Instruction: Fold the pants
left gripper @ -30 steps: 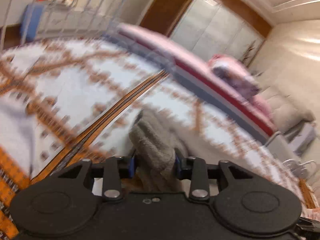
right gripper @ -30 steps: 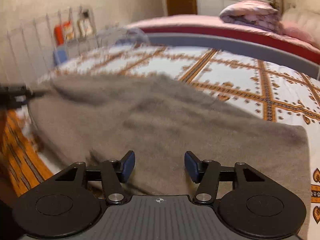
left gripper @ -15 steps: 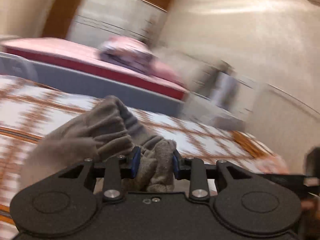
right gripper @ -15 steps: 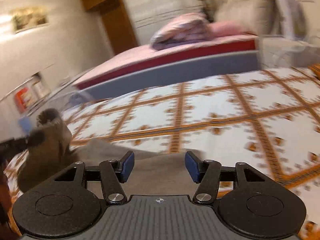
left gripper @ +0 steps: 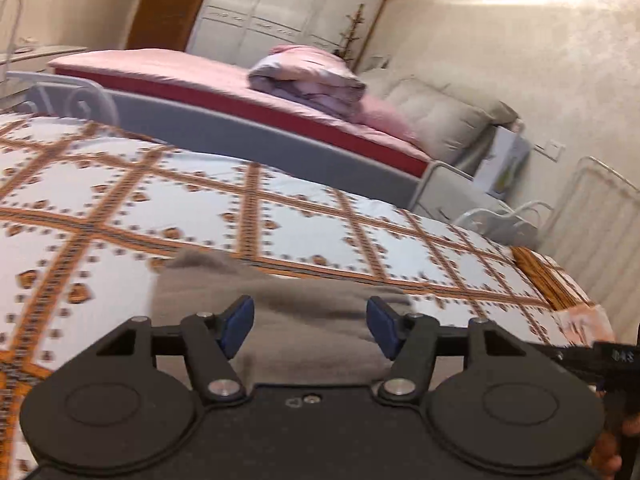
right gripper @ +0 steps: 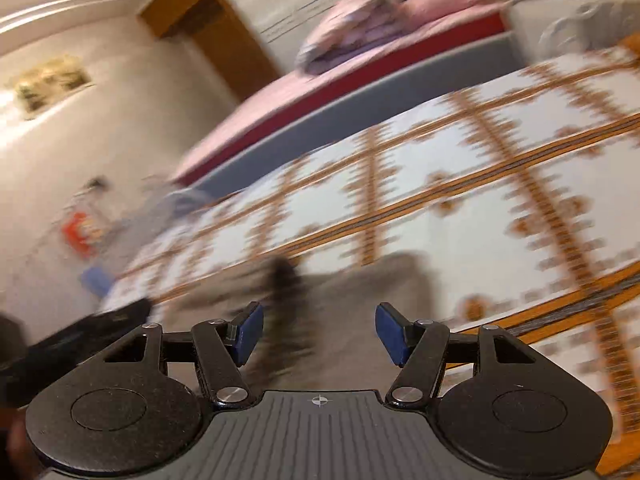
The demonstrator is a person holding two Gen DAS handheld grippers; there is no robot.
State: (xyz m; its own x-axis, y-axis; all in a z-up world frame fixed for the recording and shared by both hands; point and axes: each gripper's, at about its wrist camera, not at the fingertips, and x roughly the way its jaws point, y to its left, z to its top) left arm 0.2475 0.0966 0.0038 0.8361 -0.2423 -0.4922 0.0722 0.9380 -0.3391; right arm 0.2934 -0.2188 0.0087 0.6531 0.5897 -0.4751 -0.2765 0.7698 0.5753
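Observation:
The grey-brown pants lie in a folded heap on the white bedspread with orange diamond lines. My left gripper is open and empty just above their near part. In the right wrist view the pants show blurred under my right gripper, which is open and empty. The right gripper's black body shows at the right edge of the left wrist view, and the left gripper's body shows at the left of the right wrist view.
A second bed with a pink cover and grey frame stands behind, with a bundled pink and lilac quilt on it. A beige sofa, a white metal bed end and a wardrobe stand further back.
My left gripper has opened and let go of the bunched pants, which now lie on the bed. My right gripper stayed open and has tilted; its view is blurred.

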